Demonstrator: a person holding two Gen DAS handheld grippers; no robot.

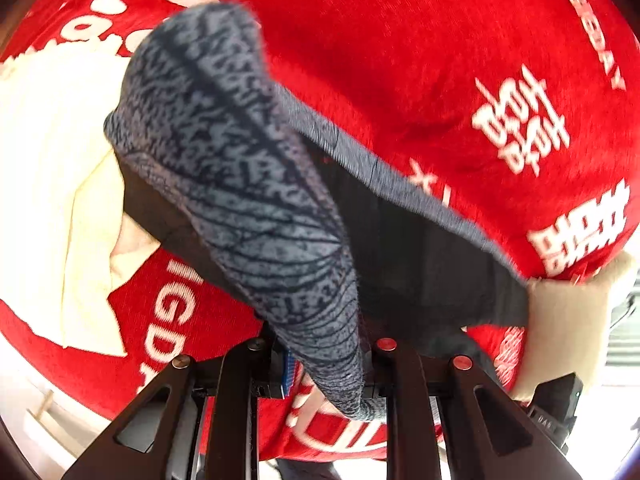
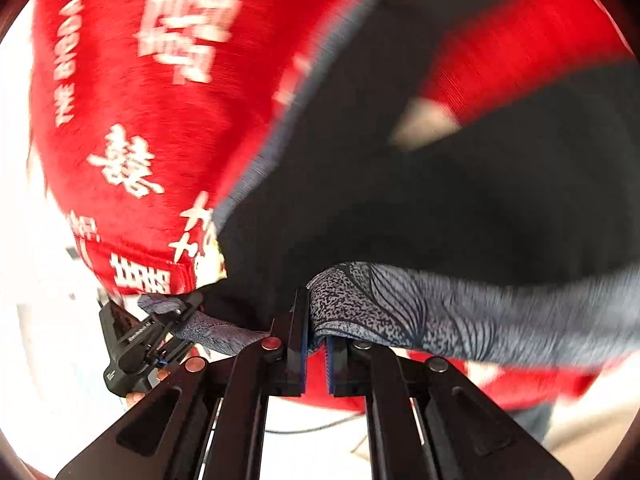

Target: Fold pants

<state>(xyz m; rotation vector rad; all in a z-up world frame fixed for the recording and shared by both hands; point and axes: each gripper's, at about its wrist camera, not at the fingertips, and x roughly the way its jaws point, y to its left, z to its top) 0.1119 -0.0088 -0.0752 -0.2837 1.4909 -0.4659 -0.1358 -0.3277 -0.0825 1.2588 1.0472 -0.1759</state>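
The pants (image 1: 248, 184) are grey-blue with a dark mottled print and a dark inner side. They hang lifted above a red cloth. My left gripper (image 1: 320, 376) is shut on a bunched edge of the pants, which drapes over its fingers and hides the tips. In the right wrist view the pants (image 2: 460, 312) stretch rightward across the frame with the dark inside (image 2: 440, 184) open above. My right gripper (image 2: 316, 344) is shut on the pants' edge, with fabric pinched between its blue pads. The left gripper (image 2: 160, 332) shows at lower left, also holding fabric.
A red cloth with white printed characters (image 1: 400, 60) covers the surface below both grippers; it also fills the right wrist view (image 2: 160, 120). A cream garment (image 1: 52, 160) lies on it at left. The cloth's edge and a pale floor (image 2: 40, 320) show at lower left.
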